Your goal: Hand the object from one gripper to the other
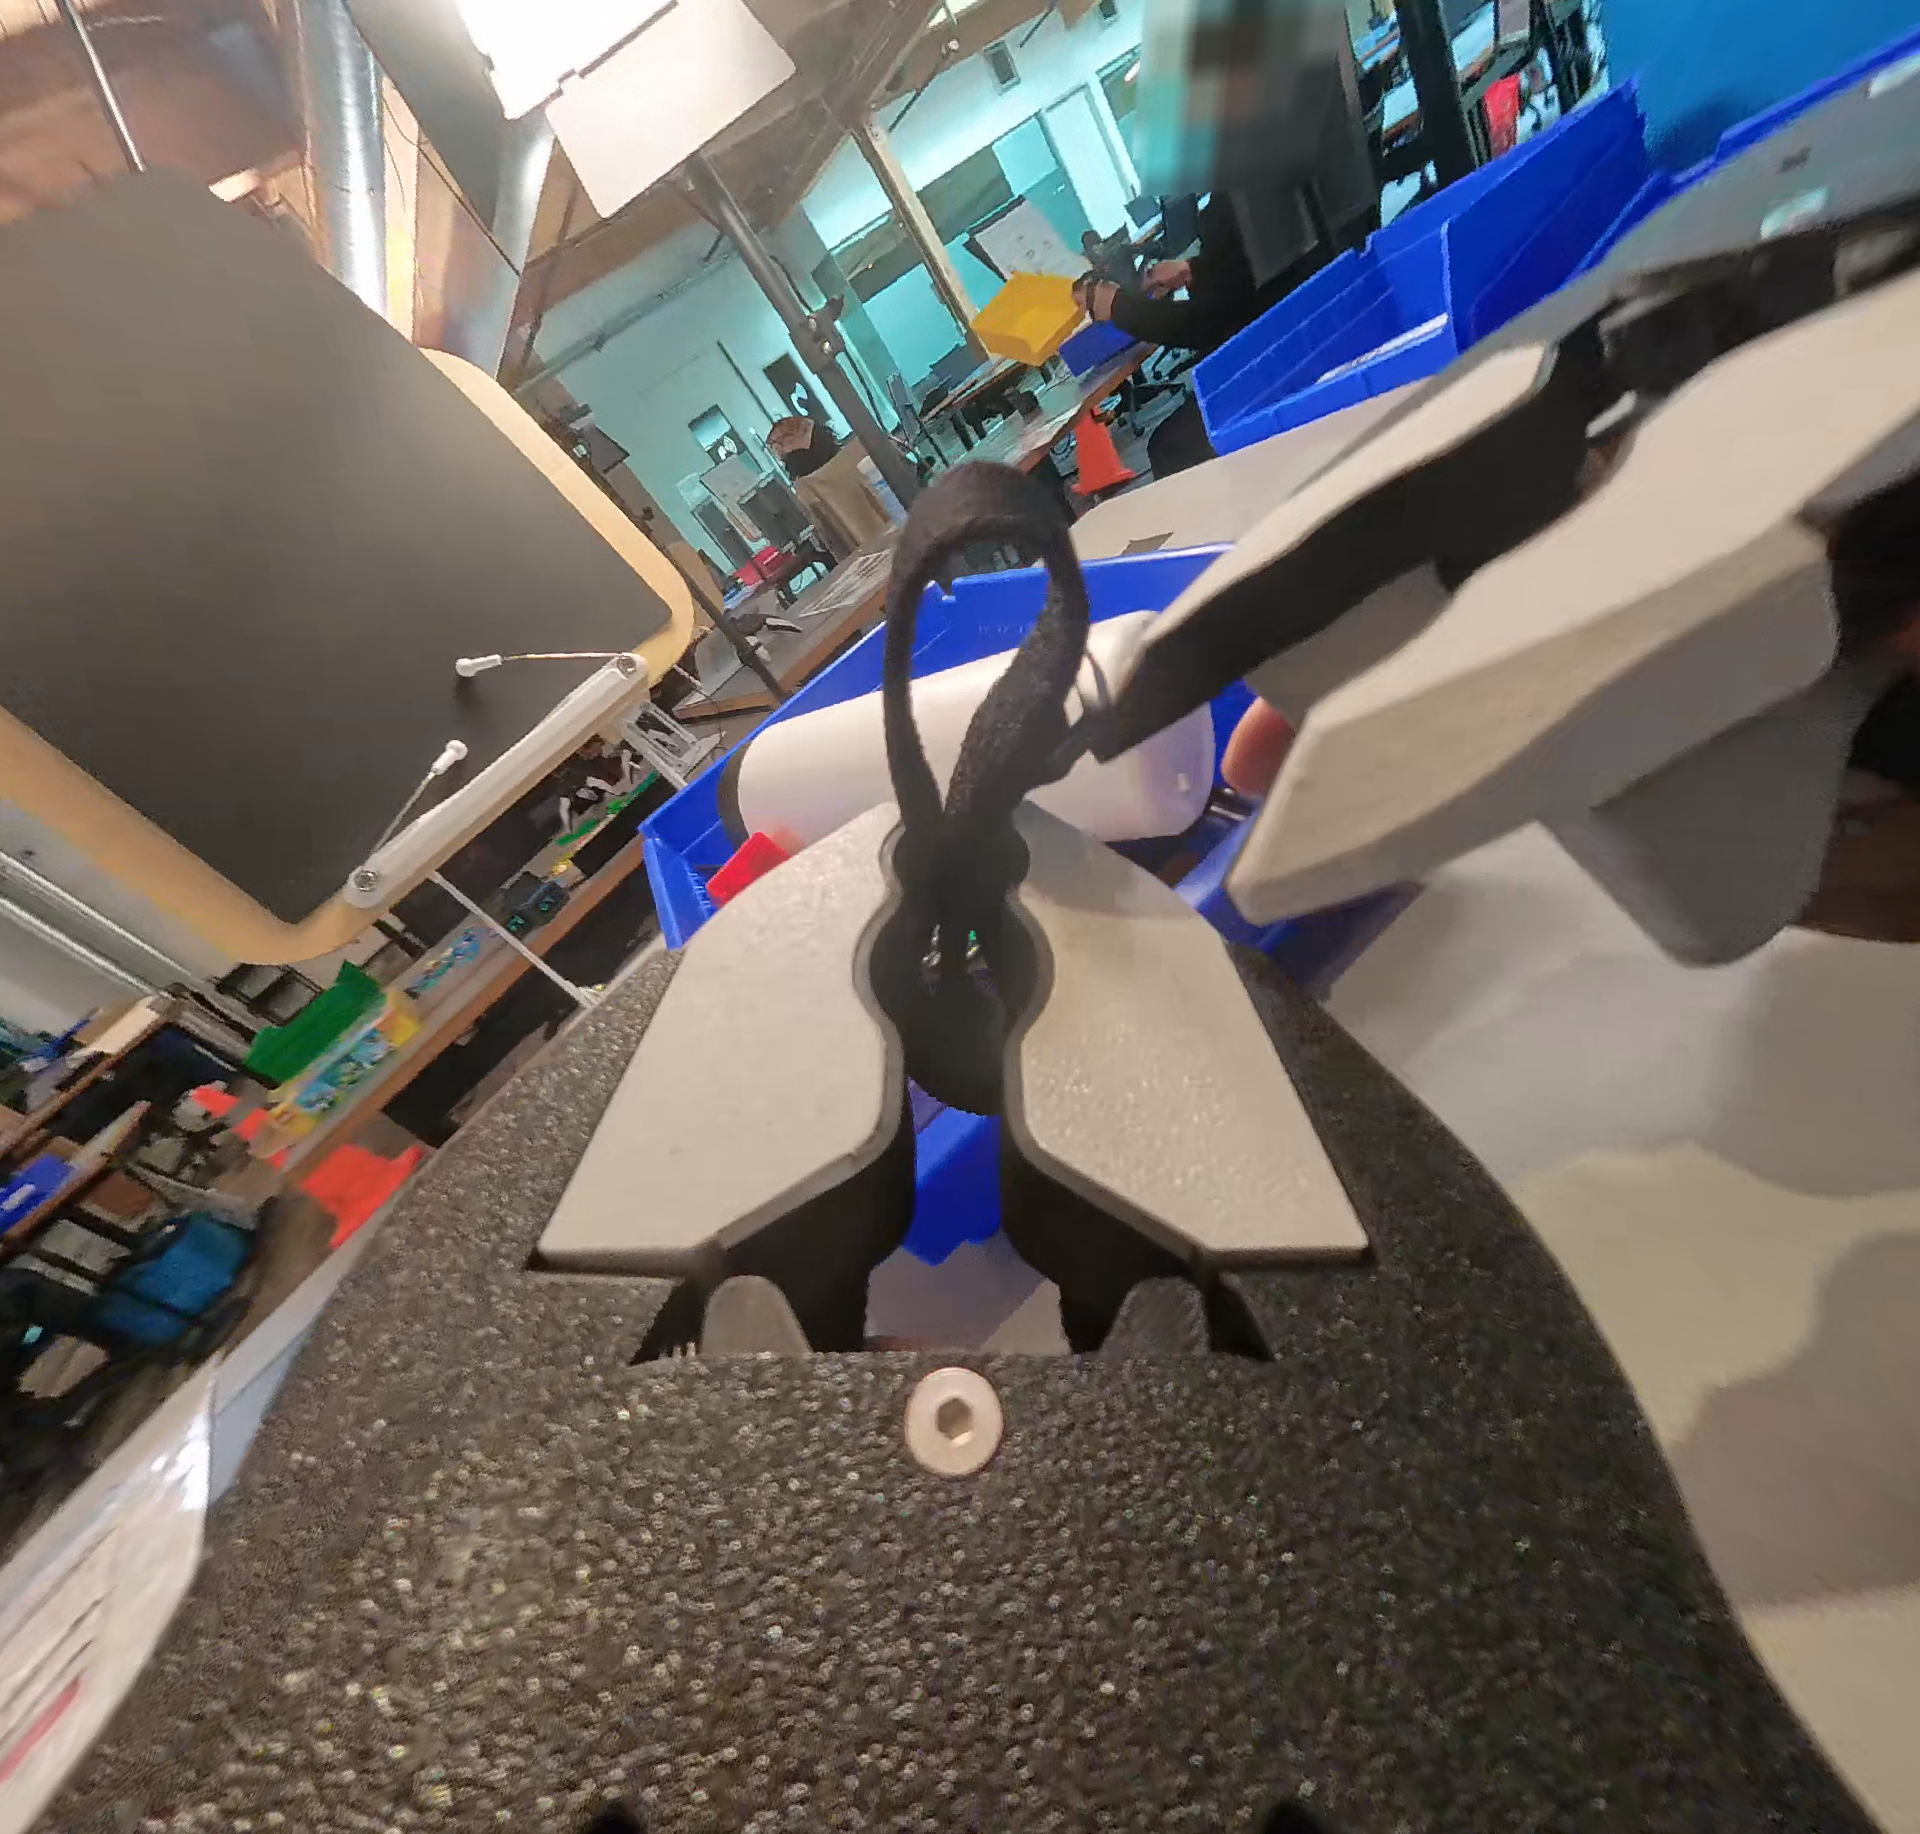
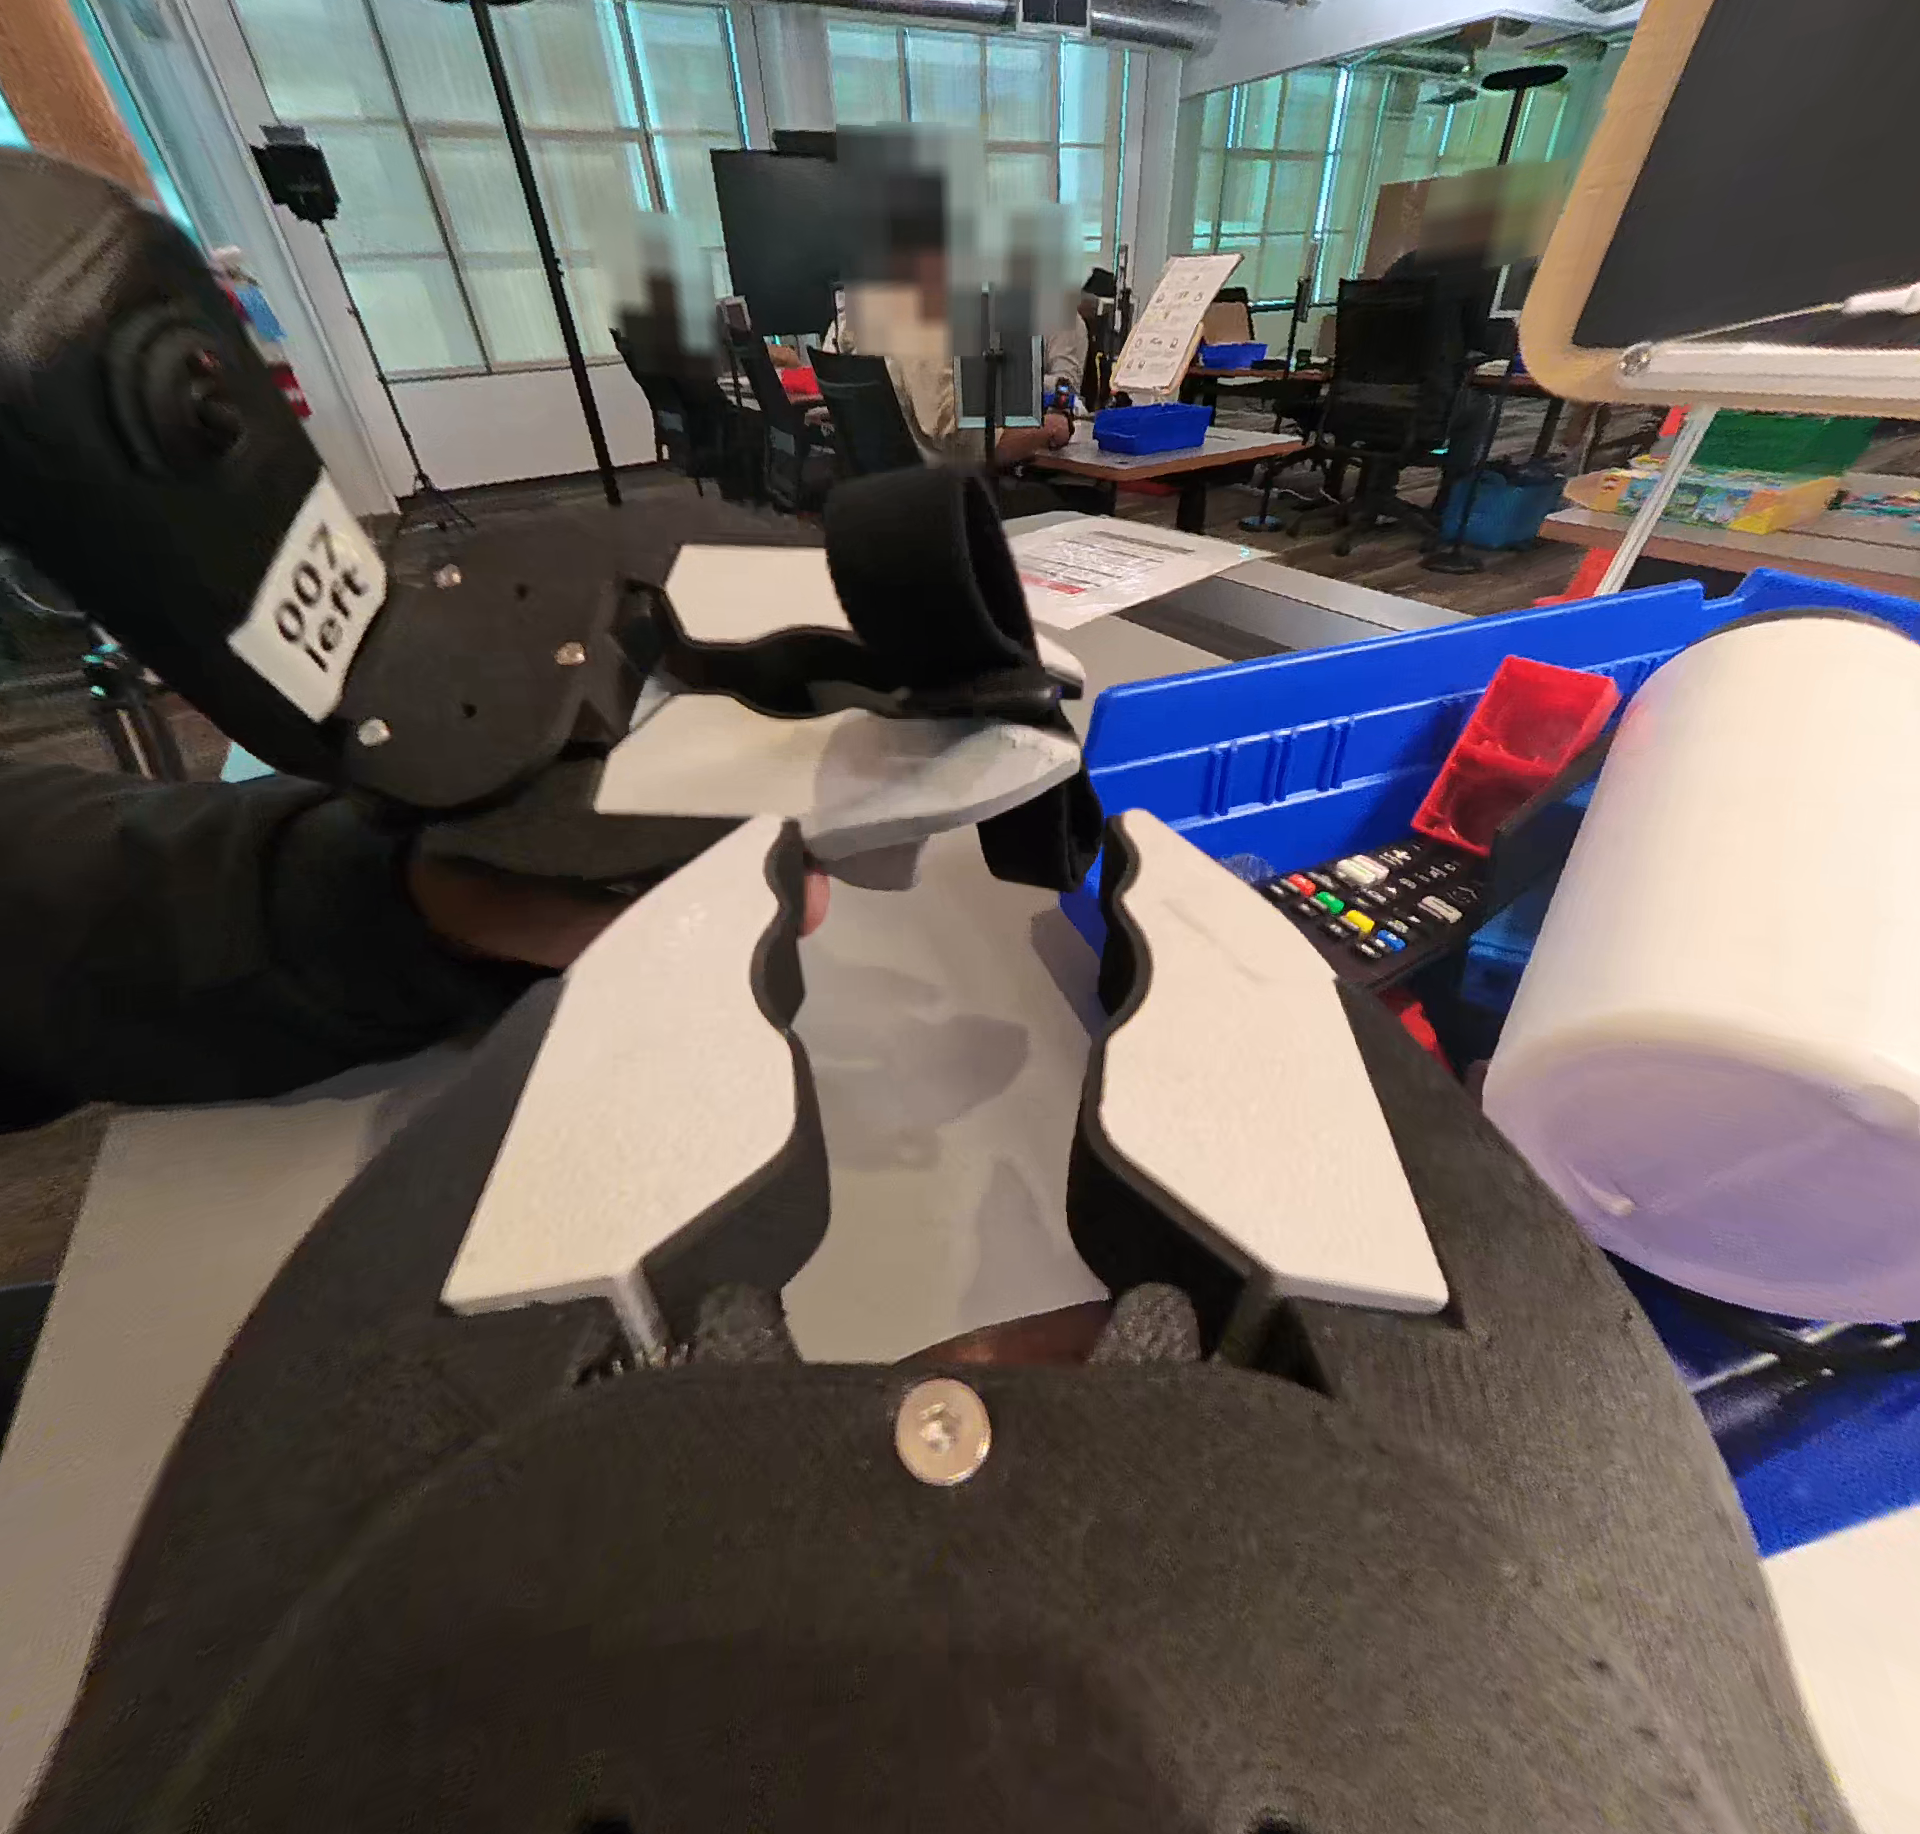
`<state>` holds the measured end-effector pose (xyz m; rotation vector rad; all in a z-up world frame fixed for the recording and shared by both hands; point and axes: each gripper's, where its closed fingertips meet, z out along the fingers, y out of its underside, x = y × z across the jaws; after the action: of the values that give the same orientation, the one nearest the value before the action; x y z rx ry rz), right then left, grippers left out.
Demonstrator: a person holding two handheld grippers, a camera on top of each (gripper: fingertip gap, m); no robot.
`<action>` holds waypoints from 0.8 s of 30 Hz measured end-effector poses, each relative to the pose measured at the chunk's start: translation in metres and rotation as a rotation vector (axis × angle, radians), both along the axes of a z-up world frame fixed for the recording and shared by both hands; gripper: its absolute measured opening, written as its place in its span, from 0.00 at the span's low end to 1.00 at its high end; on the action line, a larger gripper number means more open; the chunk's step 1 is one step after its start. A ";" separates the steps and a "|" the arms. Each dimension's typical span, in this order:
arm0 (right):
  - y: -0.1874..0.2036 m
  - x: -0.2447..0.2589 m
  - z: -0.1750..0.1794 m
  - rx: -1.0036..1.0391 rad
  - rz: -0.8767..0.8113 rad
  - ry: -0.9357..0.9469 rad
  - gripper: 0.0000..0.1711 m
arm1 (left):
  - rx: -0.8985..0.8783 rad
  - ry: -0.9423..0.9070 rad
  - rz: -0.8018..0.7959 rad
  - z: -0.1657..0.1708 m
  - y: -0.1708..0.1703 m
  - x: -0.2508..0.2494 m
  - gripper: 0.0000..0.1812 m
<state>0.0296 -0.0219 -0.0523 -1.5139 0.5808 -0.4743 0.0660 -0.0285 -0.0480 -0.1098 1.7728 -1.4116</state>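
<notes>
With the right hand-held gripper (image 2: 951,880) spread apart just short of the black strap loop (image 2: 925,579), it should slide around the strap's dangling end and close before the left hand-held gripper (image 1: 956,880), clamped on that loop above the tabletop (image 2: 914,1057) beside the blue bin (image 2: 1299,735), lets go.

A blue plastic bin (image 2: 1299,735) sits on a grey tabletop (image 2: 914,1078) at 3 o'clock, holding a white cylinder (image 2: 1745,953), a small red tray (image 2: 1507,756) and a black remote control (image 2: 1371,901) with coloured buttons. At 12 o'clock, people sit at distant tables beneath tall windows (image 2: 644,174).
</notes>
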 end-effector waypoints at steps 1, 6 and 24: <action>-0.001 -0.001 0.002 0.021 0.008 0.011 0.32 | 0.020 -0.018 0.010 -0.002 0.000 0.001 0.07; 0.001 -0.001 -0.001 0.025 0.022 0.044 0.33 | 0.137 -0.121 0.012 -0.013 -0.011 -0.009 0.07; -0.018 0.011 0.000 0.029 -0.022 0.021 0.11 | 0.232 -0.227 0.018 -0.018 -0.015 -0.011 0.18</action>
<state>0.0407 -0.0395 -0.0526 -1.4881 0.6190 -0.4650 0.0551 -0.0432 -0.0660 0.1521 1.7257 -1.1468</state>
